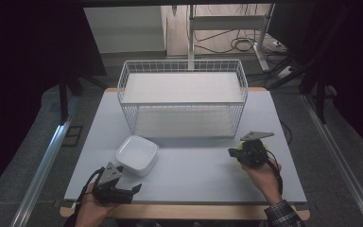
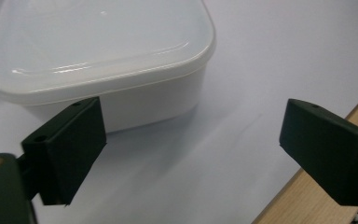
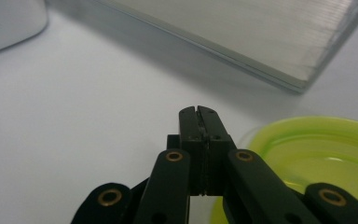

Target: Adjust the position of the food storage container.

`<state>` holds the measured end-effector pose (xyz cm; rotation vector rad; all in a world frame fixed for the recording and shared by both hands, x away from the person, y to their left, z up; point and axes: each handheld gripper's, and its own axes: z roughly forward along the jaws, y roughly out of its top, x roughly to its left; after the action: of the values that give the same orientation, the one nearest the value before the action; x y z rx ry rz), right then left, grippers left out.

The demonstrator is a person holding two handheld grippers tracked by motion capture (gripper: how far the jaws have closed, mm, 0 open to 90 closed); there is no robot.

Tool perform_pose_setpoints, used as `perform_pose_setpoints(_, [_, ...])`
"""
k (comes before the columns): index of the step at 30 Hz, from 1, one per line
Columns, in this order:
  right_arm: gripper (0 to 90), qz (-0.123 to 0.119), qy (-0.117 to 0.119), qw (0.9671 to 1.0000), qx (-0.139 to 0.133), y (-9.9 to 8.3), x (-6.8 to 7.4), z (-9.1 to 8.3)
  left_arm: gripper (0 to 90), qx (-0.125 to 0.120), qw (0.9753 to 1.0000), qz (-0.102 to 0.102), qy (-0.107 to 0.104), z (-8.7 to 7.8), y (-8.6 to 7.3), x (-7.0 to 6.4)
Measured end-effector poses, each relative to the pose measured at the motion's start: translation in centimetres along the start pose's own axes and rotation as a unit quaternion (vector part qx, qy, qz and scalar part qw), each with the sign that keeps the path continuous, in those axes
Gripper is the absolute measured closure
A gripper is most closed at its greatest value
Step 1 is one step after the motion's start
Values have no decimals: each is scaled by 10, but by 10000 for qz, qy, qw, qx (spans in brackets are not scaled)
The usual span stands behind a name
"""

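A white square bowl (image 1: 137, 154) sits on the table's left half, in front of the wire rack. My left gripper (image 1: 131, 189) lies near the front edge just below it, jaws wide open. In the left gripper view the left gripper (image 2: 191, 130) holds nothing, and the bowl (image 2: 102, 60) stands just beyond its left jaw. My right gripper (image 1: 232, 152) is on the right, shut and empty, over a yellow-green bowl (image 1: 266, 144) that it mostly hides. The right gripper view has the right gripper (image 3: 199, 113) closed beside the green bowl's rim (image 3: 317, 144), with the white bowl (image 3: 4, 18) far off.
A white two-tier wire rack (image 1: 183, 97) stands at the back centre of the pale table (image 1: 194, 170); its lower shelf (image 3: 242, 32) lies just ahead of the right gripper. The table's wooden front edge (image 2: 317, 196) runs beside the left gripper's right jaw.
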<state>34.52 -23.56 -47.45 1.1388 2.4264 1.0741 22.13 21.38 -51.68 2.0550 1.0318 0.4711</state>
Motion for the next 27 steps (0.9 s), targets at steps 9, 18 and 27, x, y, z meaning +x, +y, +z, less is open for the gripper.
perform_pose_setpoints(9, [891, -166, 134, 9996, -180, 2, 13, -3, 392, -37, 9998, -151, 129, -16, -6, 19])
perform_pose_setpoints(18, [886, -213, 216, 9989, -370, 3, 21, -6, 763, 59, 9974, -438, 572, -21, -14, 53])
perform_pose_setpoints(27, [877, -334, 273, 9985, -343, 4, 29, -3, 897, 224, 9943, -689, 784, -2, -13, 83])
